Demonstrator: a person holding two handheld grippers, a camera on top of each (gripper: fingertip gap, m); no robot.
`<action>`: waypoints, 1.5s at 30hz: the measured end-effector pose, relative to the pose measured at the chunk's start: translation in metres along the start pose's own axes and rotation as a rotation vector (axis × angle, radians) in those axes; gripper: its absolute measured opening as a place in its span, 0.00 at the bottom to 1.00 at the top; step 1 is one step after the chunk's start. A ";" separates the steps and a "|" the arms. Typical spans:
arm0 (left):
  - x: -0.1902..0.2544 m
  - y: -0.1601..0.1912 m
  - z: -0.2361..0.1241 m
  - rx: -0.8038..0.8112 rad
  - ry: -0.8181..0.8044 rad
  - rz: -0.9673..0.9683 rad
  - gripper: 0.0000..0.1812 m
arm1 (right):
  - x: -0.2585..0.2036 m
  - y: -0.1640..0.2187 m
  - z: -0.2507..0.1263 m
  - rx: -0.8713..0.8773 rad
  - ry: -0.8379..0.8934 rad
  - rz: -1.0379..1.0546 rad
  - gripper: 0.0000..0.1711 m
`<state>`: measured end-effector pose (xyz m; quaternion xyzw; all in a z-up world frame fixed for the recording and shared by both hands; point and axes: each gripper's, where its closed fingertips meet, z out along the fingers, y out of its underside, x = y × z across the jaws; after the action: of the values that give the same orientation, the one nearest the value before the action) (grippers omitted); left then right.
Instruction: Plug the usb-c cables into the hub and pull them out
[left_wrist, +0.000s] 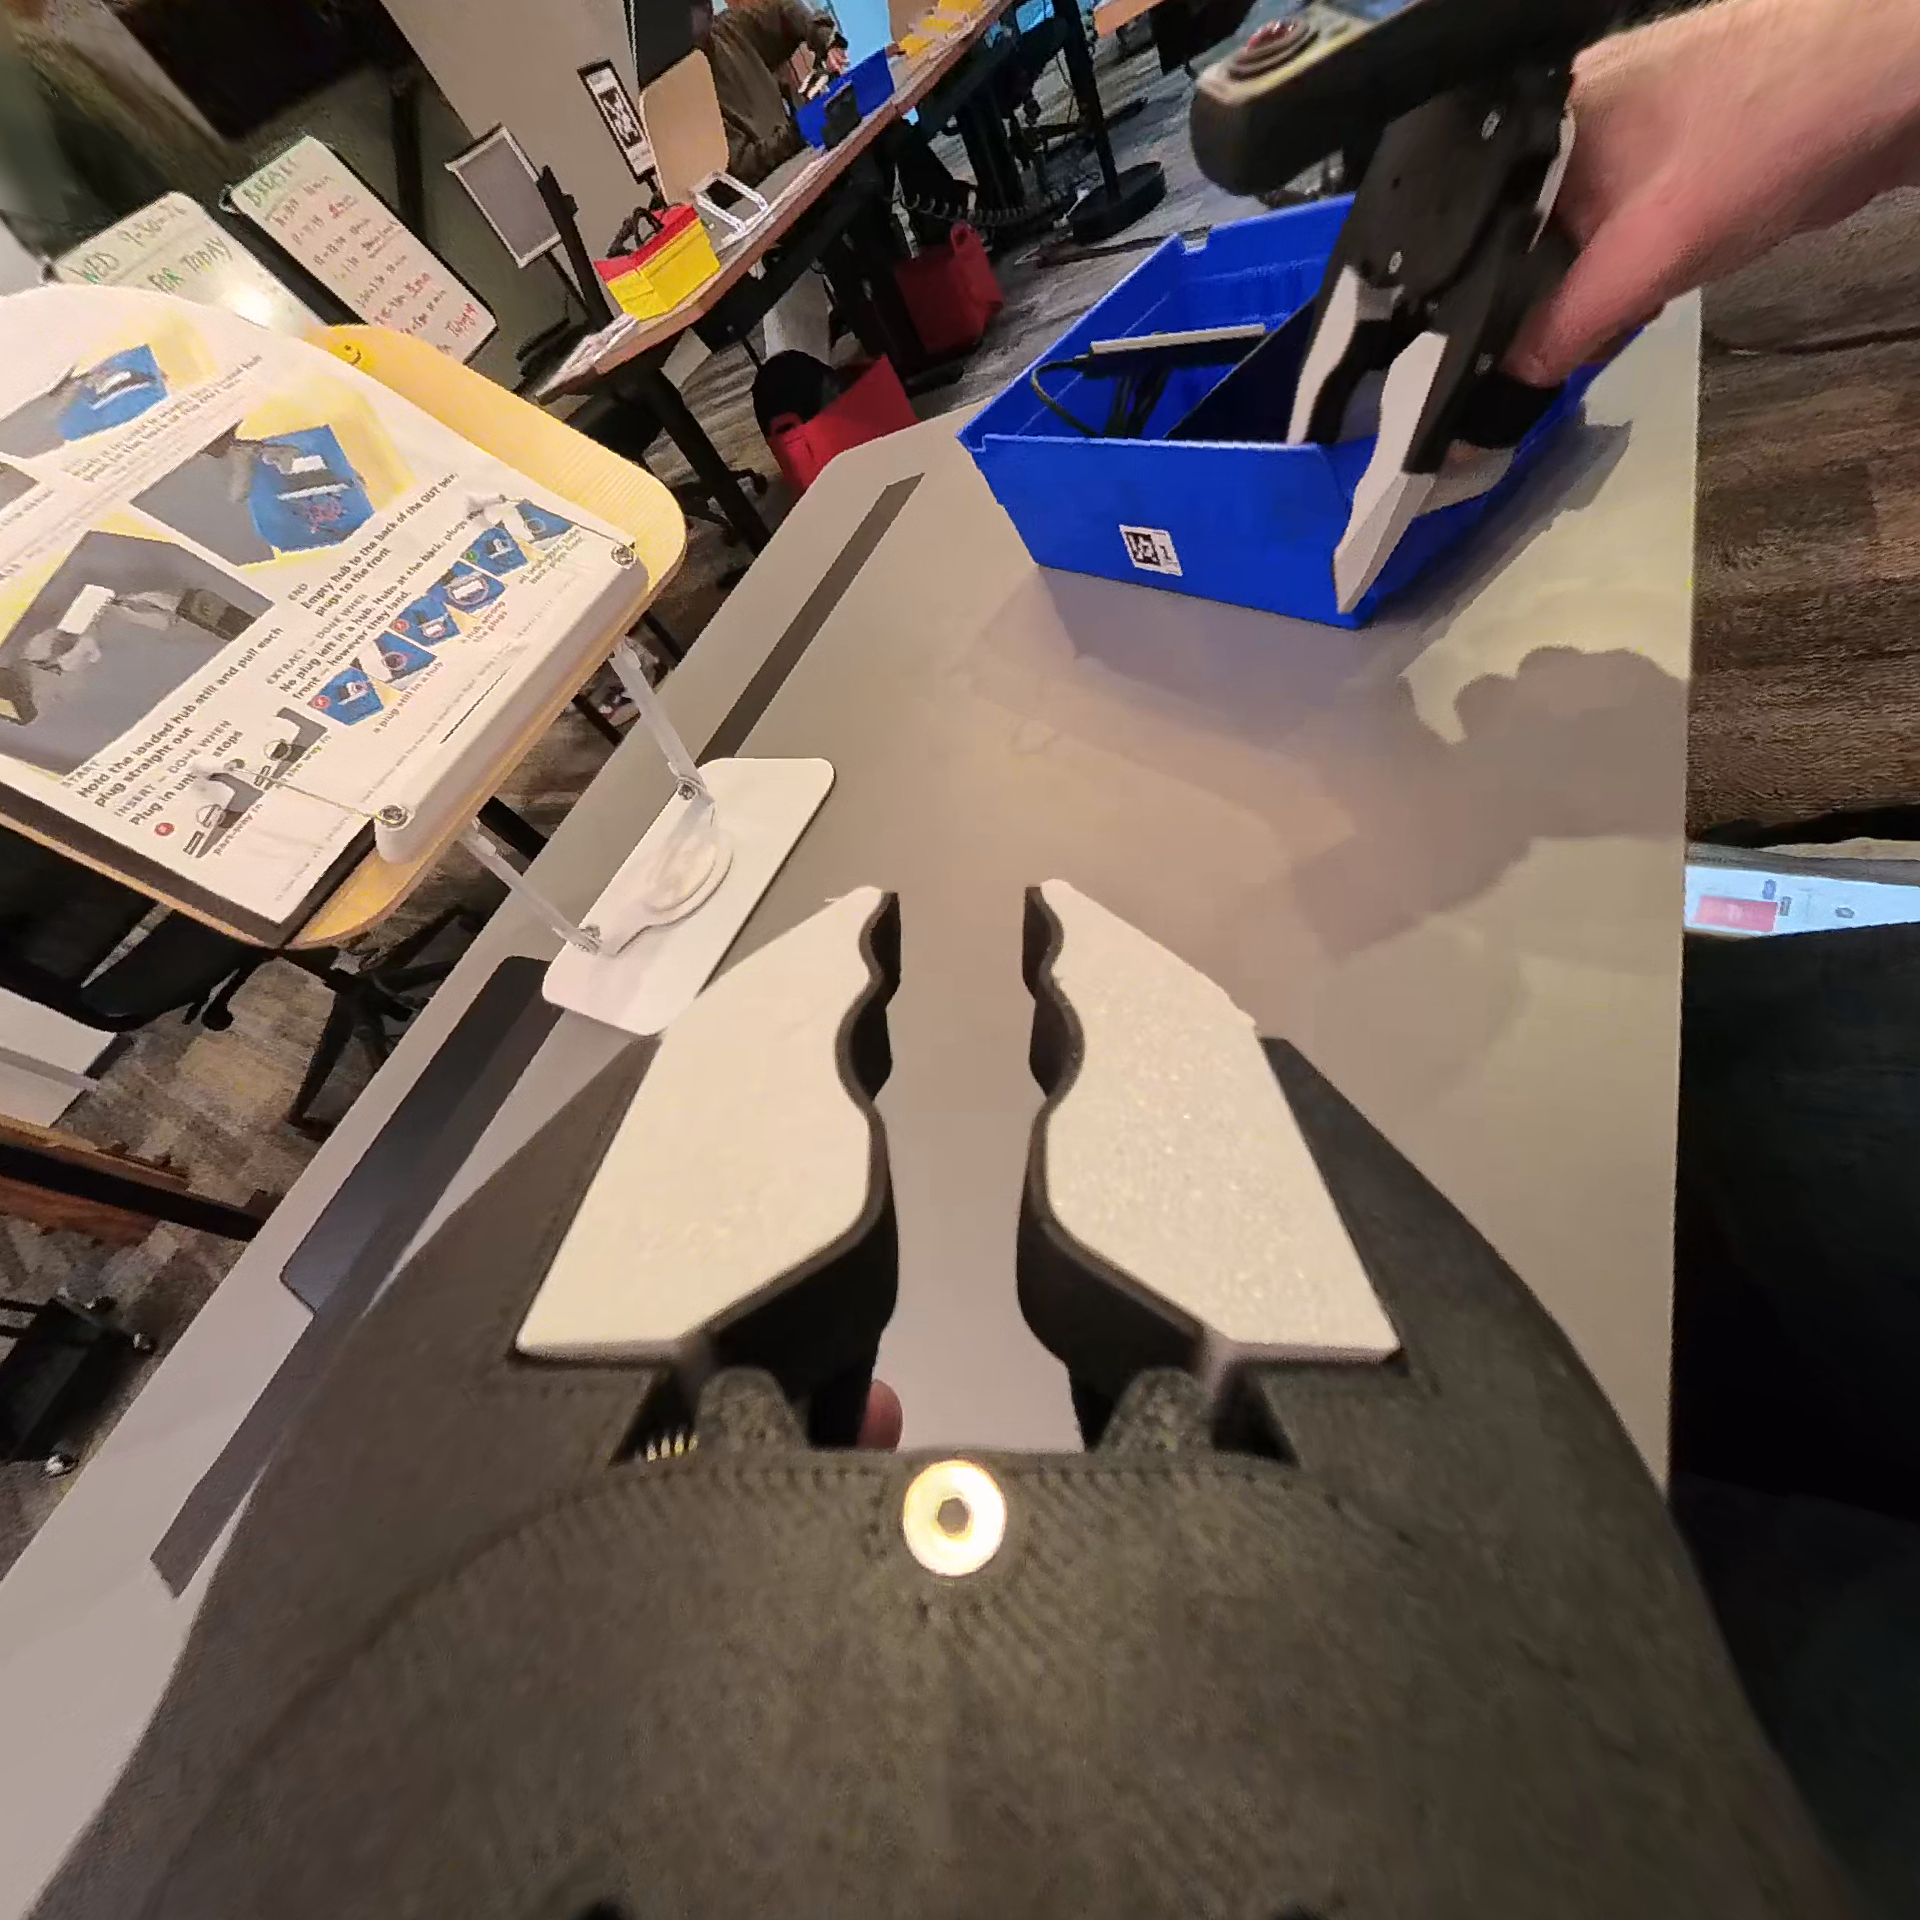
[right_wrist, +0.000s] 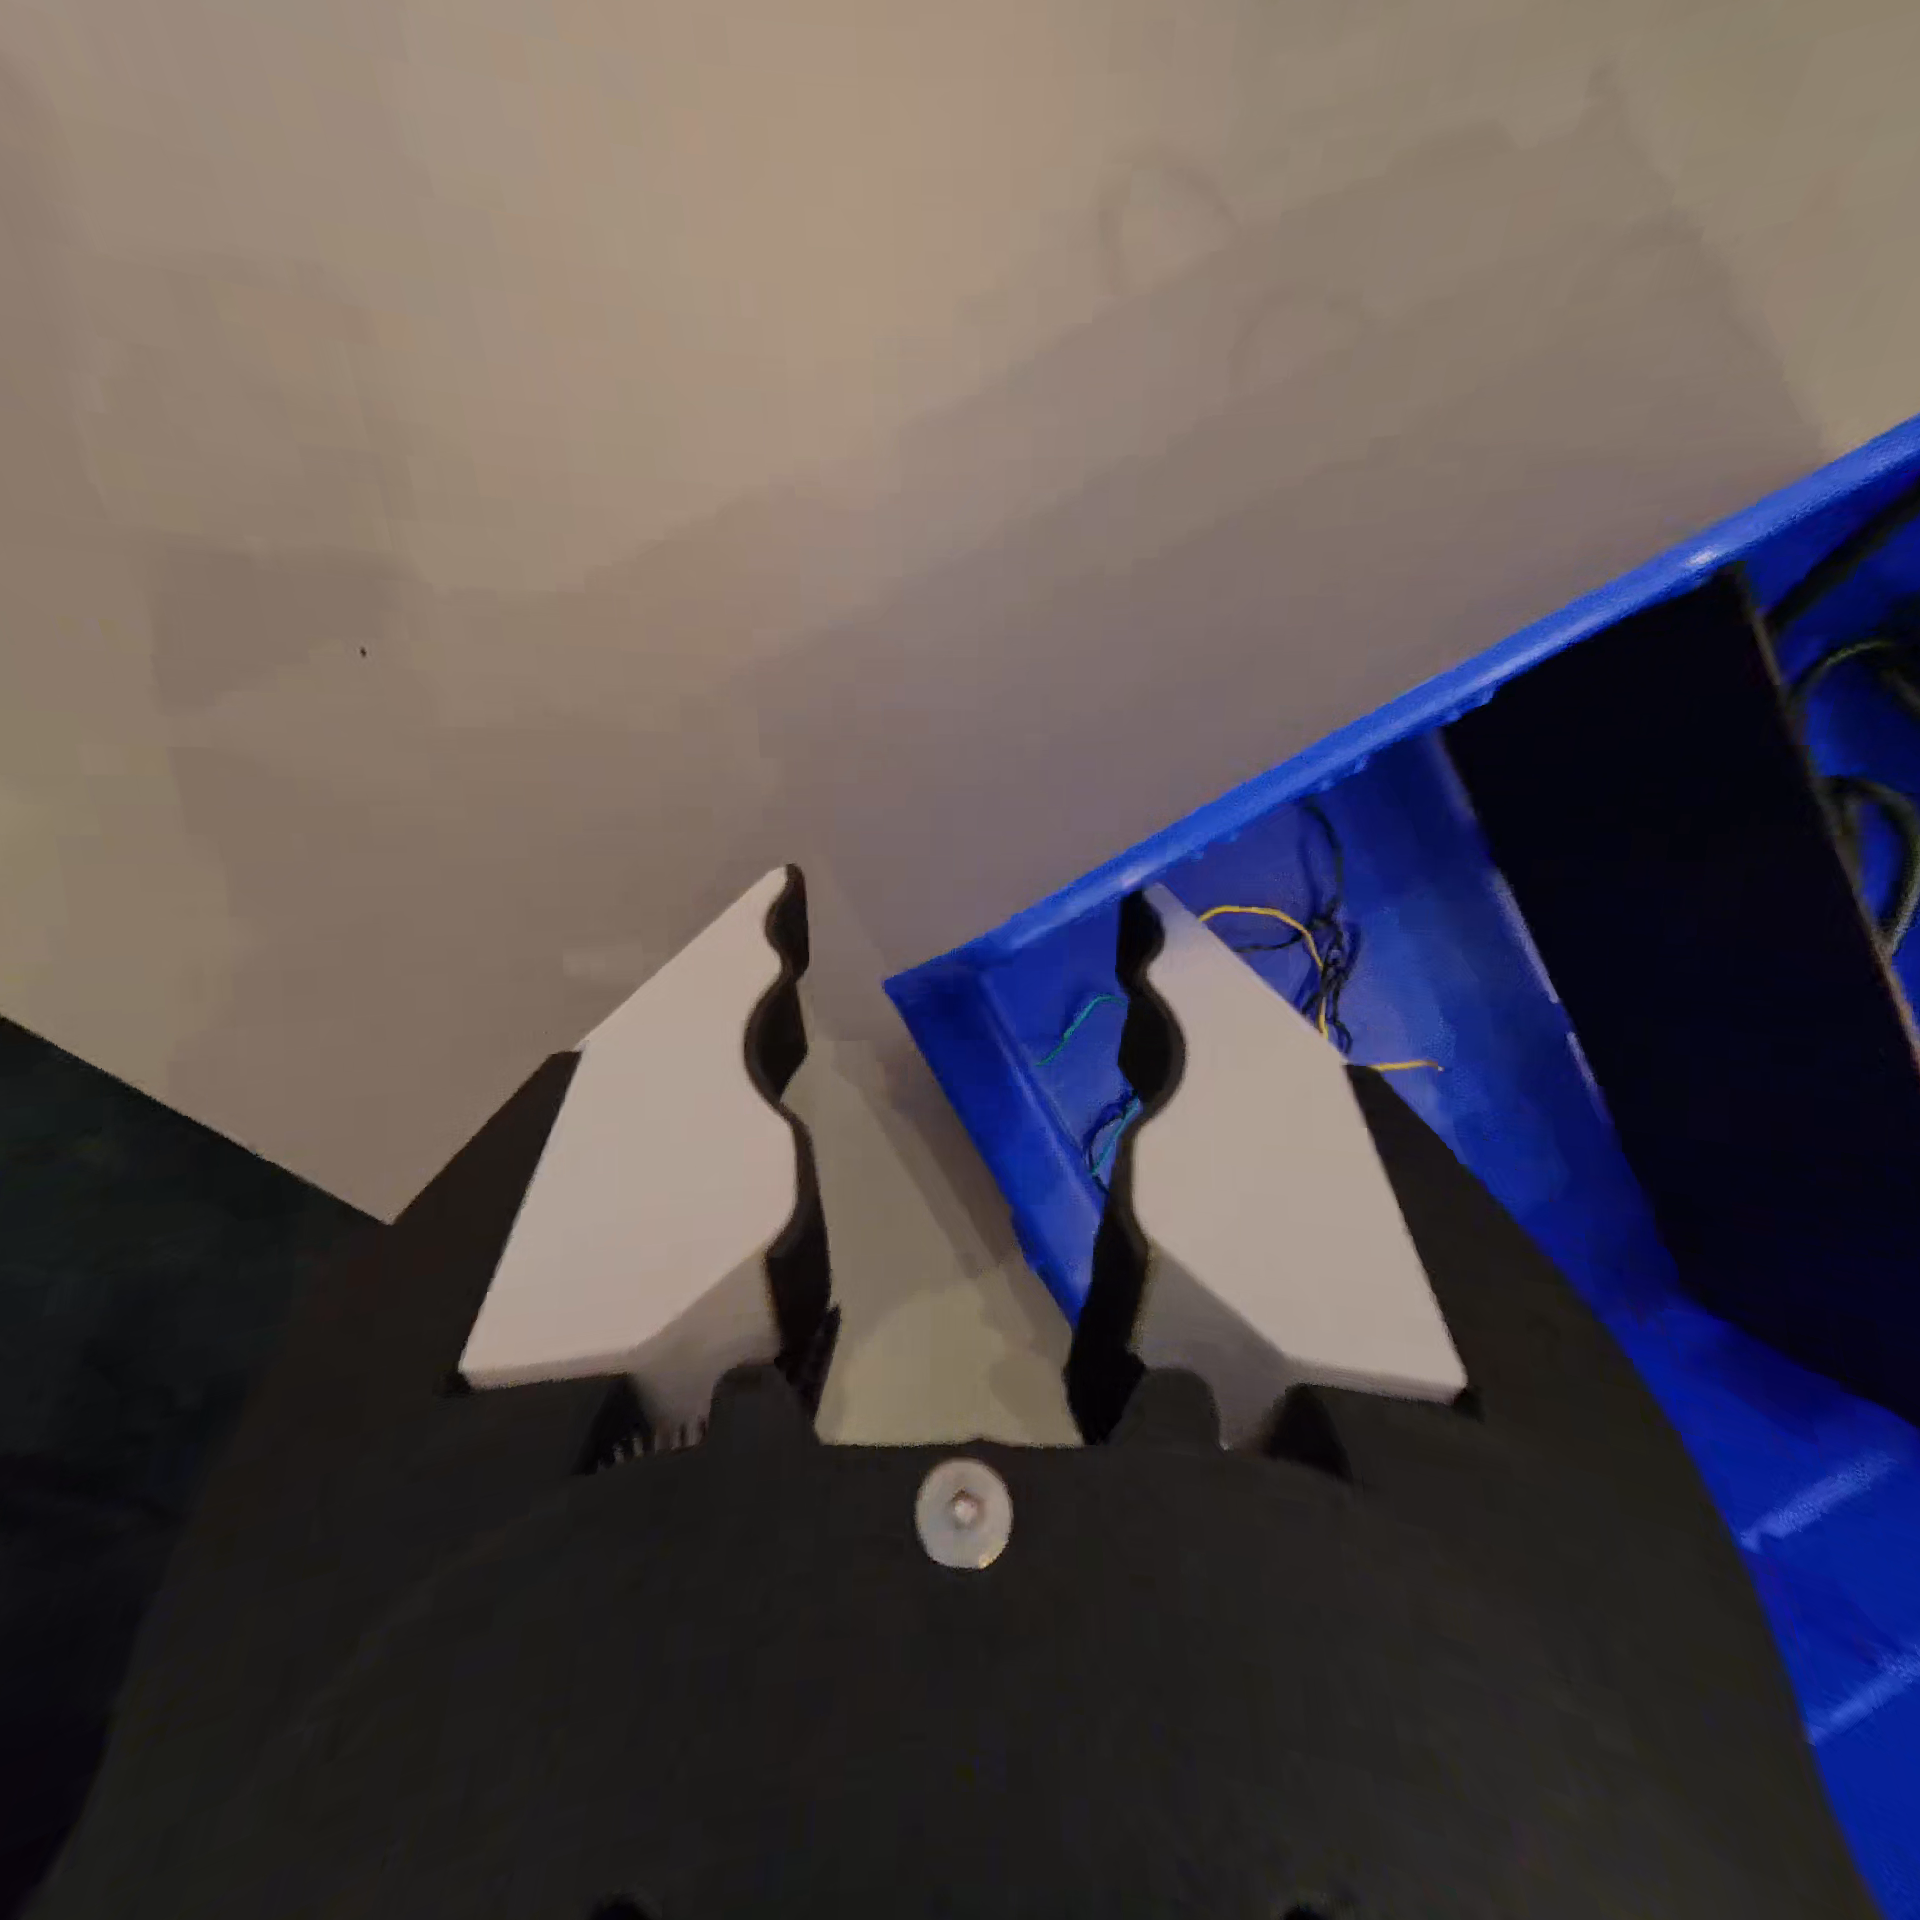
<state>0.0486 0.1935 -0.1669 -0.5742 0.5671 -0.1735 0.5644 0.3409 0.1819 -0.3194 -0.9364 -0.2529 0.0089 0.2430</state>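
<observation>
A blue bin (left_wrist: 1226, 488) stands on the grey table at the far right. A grey hub (left_wrist: 1179, 341) and a black cable (left_wrist: 1081, 400) lie in its far compartment. My left gripper (left_wrist: 958, 906) is open and empty, low over the bare table. My right gripper (right_wrist: 966, 904) is open and empty over the bin's near corner, one finger over the bin and one outside; it also shows in the left wrist view (left_wrist: 1361, 520), held by a hand (left_wrist: 1714, 156). A black divider (right_wrist: 1662, 935) splits the blue bin (right_wrist: 1351, 779). Thin coloured wires (right_wrist: 1278, 956) lie in the near compartment.
A white stand (left_wrist: 686, 883) on the table's left edge holds a tilted instruction board (left_wrist: 260, 582). A dark strip (left_wrist: 810, 613) runs along that edge. The grey table (left_wrist: 1195, 831) stretches between my left gripper and the bin. Other desks and red and yellow boxes stand beyond.
</observation>
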 end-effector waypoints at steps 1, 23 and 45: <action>0.002 0.002 -0.002 -0.006 0.002 0.002 0.12 | 0.002 0.004 0.003 -0.012 0.014 -0.005 0.29; 0.009 0.037 -0.048 -0.050 -0.055 -0.086 0.12 | -0.029 0.022 -0.061 0.148 0.013 -0.054 0.34; -0.037 0.050 -0.100 -0.115 -0.247 -0.122 0.25 | -0.184 -0.115 -0.054 0.448 -0.202 -0.334 0.69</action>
<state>-0.0689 0.1938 -0.1623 -0.6559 0.4664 -0.1025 0.5846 0.1341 0.1562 -0.2384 -0.7991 -0.4182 0.1177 0.4155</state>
